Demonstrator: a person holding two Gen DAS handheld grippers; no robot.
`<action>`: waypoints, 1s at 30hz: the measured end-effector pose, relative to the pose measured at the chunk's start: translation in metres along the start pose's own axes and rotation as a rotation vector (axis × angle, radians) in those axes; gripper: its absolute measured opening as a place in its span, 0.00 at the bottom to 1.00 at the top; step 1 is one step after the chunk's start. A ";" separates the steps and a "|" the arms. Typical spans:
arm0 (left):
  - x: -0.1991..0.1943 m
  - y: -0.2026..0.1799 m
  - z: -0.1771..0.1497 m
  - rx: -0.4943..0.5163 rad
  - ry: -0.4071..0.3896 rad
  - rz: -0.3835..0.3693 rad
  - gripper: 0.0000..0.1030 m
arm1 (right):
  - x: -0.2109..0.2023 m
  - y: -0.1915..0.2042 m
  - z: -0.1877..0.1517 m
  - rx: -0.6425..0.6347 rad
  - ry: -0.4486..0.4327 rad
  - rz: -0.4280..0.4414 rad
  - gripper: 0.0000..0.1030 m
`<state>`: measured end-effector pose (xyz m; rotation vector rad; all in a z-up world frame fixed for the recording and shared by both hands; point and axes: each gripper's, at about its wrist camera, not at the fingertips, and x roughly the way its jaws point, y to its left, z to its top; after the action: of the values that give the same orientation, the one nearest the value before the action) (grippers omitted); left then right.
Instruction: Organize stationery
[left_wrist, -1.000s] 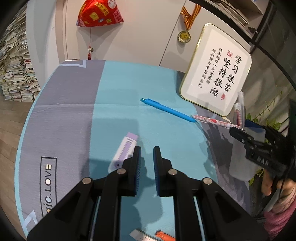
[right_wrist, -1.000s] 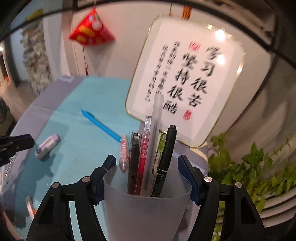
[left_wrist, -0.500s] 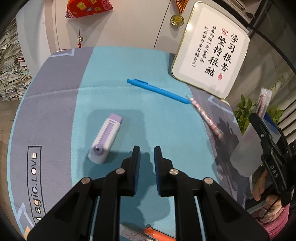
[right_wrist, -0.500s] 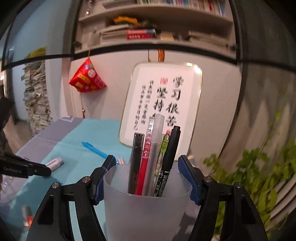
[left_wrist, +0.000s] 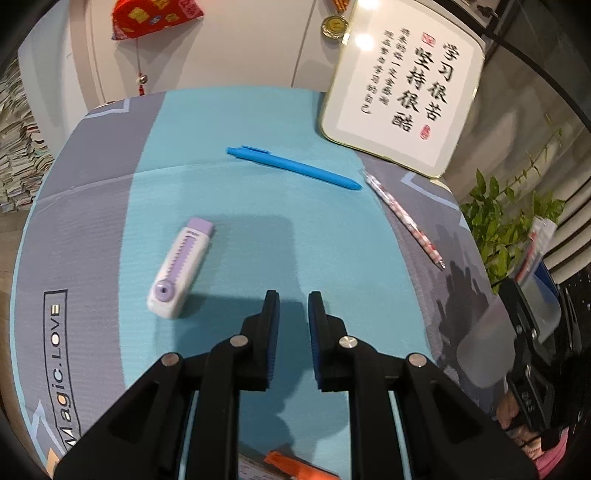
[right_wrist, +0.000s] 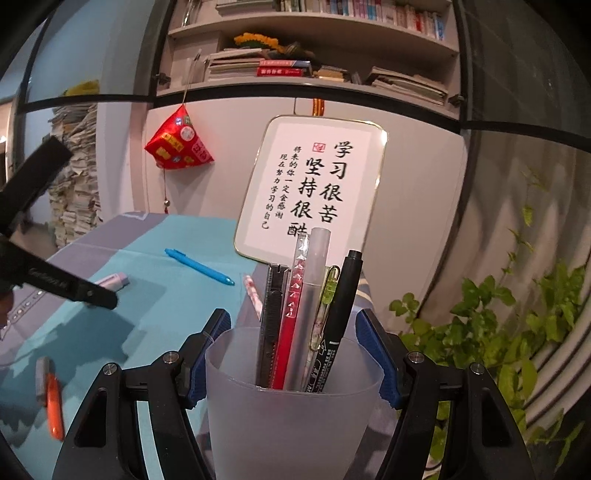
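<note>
My right gripper is shut on a frosted plastic cup that holds several pens and a black cutter upright; the cup hangs off the table's right side. My left gripper hovers over the teal cloth, its pads nearly together with nothing between them. A white and purple sliding eraser lies just left of its fingertips. Farther back lie a blue pen and a pink patterned pen. An orange highlighter lies near the front edge.
A framed calligraphy board leans at the table's back right. A green plant grows beyond the right edge. Stacks of paper stand on the floor at left. Bookshelves run above the wall.
My left gripper has drawn back and right, so the eraser lies clear to its left. My right gripper tilted upward with the cup and moved toward the table's right edge.
</note>
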<state>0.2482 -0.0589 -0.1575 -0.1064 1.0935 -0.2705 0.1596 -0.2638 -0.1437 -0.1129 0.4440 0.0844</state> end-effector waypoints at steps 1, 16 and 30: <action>0.001 -0.004 0.000 0.007 0.003 -0.002 0.13 | -0.004 -0.001 -0.002 0.006 -0.003 -0.002 0.69; 0.023 -0.099 0.013 0.129 0.105 -0.147 0.23 | -0.046 -0.020 -0.025 0.120 -0.030 0.039 0.69; 0.023 -0.156 -0.019 0.354 0.235 -0.251 0.17 | -0.078 0.003 -0.048 -0.055 -0.107 0.016 0.69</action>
<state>0.2152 -0.2142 -0.1518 0.1088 1.2486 -0.7116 0.0684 -0.2714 -0.1534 -0.1576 0.3363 0.1182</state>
